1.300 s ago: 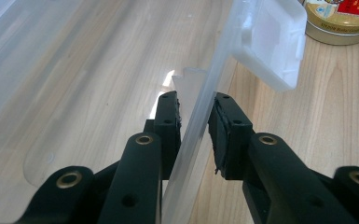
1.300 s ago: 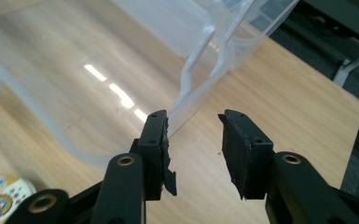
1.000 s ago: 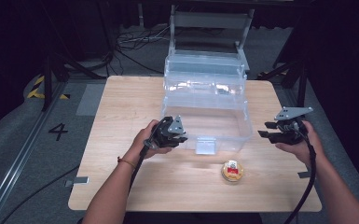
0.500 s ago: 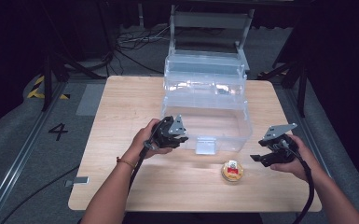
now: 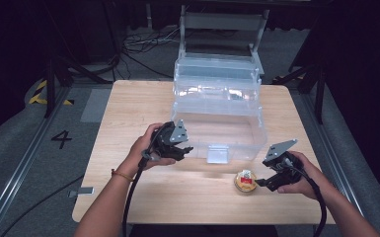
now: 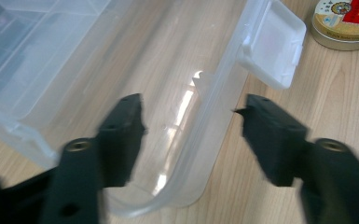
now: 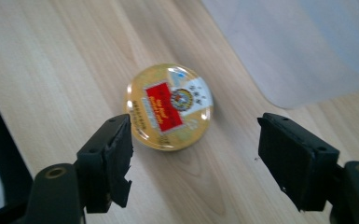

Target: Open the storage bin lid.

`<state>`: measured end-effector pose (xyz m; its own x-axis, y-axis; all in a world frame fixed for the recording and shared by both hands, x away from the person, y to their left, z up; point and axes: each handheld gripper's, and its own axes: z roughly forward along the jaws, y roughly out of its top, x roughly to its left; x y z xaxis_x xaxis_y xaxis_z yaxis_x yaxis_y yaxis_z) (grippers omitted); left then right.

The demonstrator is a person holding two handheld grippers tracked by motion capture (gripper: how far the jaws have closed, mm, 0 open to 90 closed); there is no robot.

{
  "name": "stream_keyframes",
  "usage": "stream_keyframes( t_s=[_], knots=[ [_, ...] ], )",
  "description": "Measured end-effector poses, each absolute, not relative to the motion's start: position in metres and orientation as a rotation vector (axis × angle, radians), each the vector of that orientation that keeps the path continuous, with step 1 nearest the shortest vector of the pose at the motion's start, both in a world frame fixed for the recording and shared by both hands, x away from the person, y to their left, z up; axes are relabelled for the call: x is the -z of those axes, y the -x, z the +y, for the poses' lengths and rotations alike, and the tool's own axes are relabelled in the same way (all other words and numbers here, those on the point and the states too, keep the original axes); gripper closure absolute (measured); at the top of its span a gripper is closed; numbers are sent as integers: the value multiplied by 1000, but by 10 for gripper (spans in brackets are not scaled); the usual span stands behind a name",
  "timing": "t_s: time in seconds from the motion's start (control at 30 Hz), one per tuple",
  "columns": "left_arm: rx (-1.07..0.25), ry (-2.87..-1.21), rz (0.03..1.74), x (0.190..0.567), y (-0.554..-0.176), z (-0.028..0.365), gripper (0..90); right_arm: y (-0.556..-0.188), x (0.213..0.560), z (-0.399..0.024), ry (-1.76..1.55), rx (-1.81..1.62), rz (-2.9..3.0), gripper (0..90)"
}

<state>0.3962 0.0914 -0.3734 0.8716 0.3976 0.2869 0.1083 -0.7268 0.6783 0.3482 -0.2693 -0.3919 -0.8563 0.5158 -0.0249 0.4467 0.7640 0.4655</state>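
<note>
A clear plastic box (image 5: 217,113) with raised tiers stands mid-table, its white latch (image 5: 217,154) at the front. My left gripper (image 5: 187,148) is at the box's front left corner. In the left gripper view its jaws have just been opening and straddle the box rim (image 6: 214,100) without pressing it; left gripper (image 6: 189,112) is open. A round gold tin (image 5: 245,181) with a red label lies in front of the box. My right gripper (image 5: 261,183) is just right of it. Its jaws have just been opening and the tin (image 7: 169,106) lies ahead of them, untouched; right gripper (image 7: 196,140) is open.
The wooden table (image 5: 128,108) has bare room on its left half. Its front edge (image 5: 202,223) is close behind the tin. The box's corner (image 7: 298,42) is near the right gripper. Dark floor, cables and stands surround the table.
The right gripper came from beside the box's right wall toward the front edge, ending next to the tin. The left gripper stayed at the box's front left corner and lifted slightly.
</note>
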Motion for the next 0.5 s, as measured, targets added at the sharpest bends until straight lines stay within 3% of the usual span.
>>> stream_keyframes(
  t_s=[0.2, 0.5],
  knots=[
    [-563, -2337, 436, 379, -381, 115, 254, -348, 401, -251, -736, -635, 2868, 238],
    [-515, -2364, 500, 411, -368, 144, 224, -353, 416, -238, -745, -522, 2919, 220]
  ],
)
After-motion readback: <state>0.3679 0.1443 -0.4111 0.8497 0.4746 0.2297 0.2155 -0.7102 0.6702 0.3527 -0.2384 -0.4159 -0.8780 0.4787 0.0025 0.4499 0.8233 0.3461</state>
